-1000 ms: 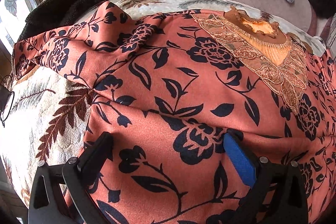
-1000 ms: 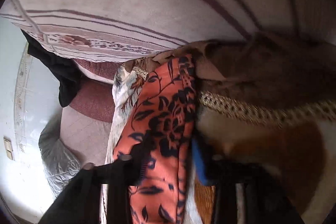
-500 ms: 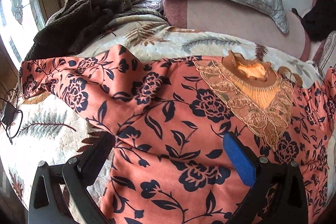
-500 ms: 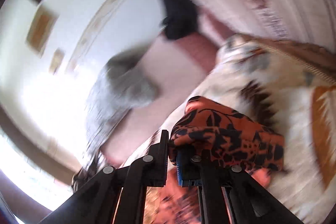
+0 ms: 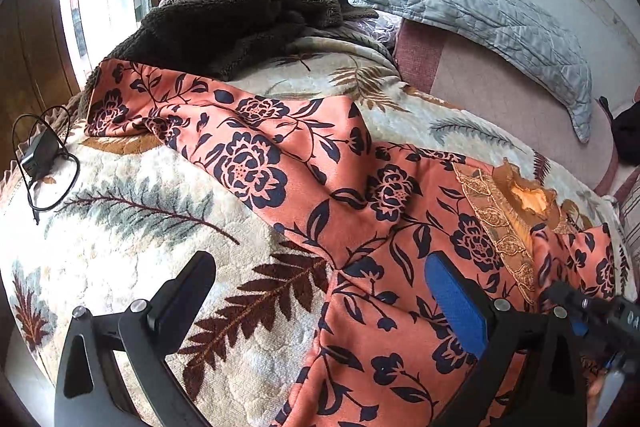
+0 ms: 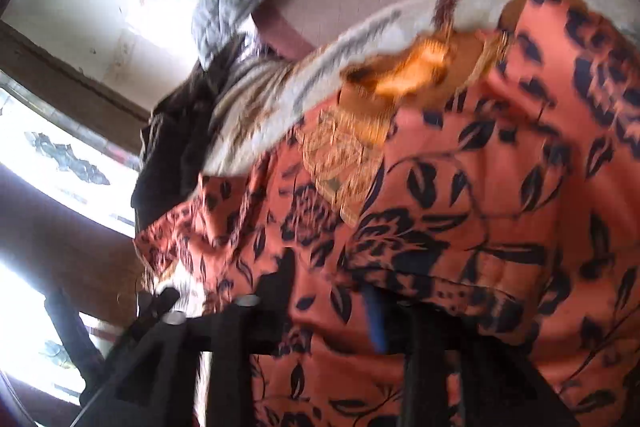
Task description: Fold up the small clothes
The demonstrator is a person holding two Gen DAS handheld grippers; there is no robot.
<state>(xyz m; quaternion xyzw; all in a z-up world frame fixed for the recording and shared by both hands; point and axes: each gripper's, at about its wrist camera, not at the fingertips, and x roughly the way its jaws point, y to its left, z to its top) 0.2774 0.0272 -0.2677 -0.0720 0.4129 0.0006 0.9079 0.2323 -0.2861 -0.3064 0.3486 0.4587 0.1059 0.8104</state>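
Floral garment beneath open left tongs

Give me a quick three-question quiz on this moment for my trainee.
1. True or false: the left gripper is shut on the floral garment.
2. What lies near the blanket's left edge? A) charger with cable B) book C) cup
3. What colour is the quilted pillow?
Key: 1 false, it is open with nothing pinched; 2 A; 3 grey.
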